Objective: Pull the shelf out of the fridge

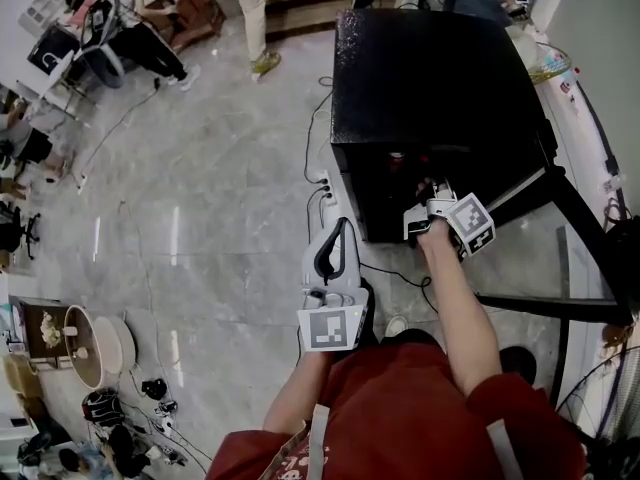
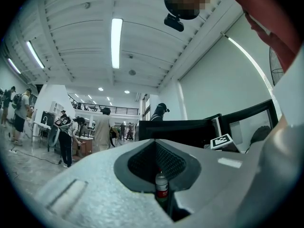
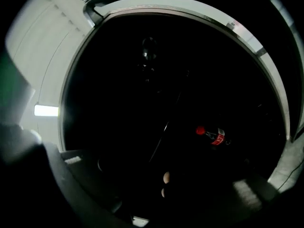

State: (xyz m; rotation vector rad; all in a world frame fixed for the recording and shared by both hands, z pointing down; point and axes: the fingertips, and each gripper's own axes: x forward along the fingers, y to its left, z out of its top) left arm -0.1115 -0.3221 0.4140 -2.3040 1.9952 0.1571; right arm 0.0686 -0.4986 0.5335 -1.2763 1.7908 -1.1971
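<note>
The black fridge (image 1: pixel 440 78) stands on the floor with its front open, and its inside is almost wholly dark. My right gripper (image 1: pixel 425 190) reaches into that opening, its jaws set wide apart with nothing that I can see between them. In the right gripper view (image 3: pixel 161 194) a red-capped cola bottle (image 3: pixel 213 136) lies inside. A thin slanted line (image 3: pixel 164 129) crosses the dark; I cannot tell whether it is the shelf's edge. My left gripper (image 1: pixel 333 253) hangs near the person's body, away from the fridge. Its grey fingers (image 2: pixel 90 194) meet, holding nothing.
The fridge door (image 1: pixel 560 203) swings out to the right. A power strip (image 1: pixel 326 190) and cables lie on the floor left of the fridge. Pots (image 1: pixel 95 346) sit at the lower left, and people work at desks (image 1: pixel 60 38) far left.
</note>
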